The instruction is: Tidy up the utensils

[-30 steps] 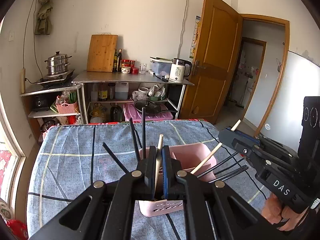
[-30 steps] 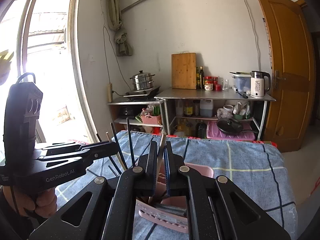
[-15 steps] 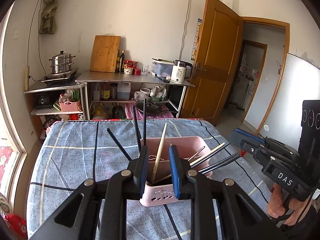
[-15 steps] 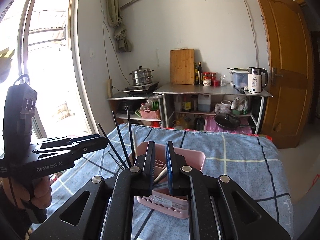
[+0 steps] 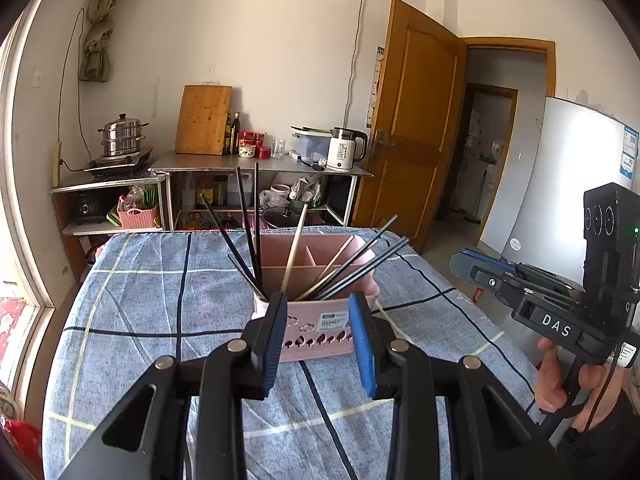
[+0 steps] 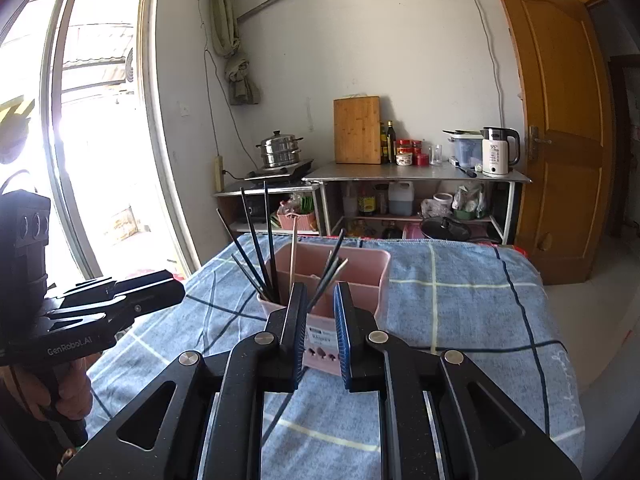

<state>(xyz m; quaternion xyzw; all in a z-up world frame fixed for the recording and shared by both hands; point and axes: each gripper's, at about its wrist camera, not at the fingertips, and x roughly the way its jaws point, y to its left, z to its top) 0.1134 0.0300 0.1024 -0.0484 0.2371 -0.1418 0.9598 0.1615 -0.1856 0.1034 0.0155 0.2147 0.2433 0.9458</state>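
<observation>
Left claw point(image 5: 320, 340) wide apart, empty, right claw point(image 6: 318, 334) narrowly parted, empty, level before pink basket point(image 5: 320, 326)

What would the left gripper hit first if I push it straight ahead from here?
Probably the near wall of the pink utensil basket, directly ahead of the open left gripper; its jaws frame that wall, though depth is unclear.

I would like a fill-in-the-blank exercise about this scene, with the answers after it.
1. The chopsticks stand in a basket whose colour is ____.
2. The jaws of the left gripper are ____, with nothing between them.
3. The basket rests on a checked cloth that is mostly ____.
4. On the far counter, the cutting board leans against the ____.

Answers: pink; open; blue; wall
</observation>
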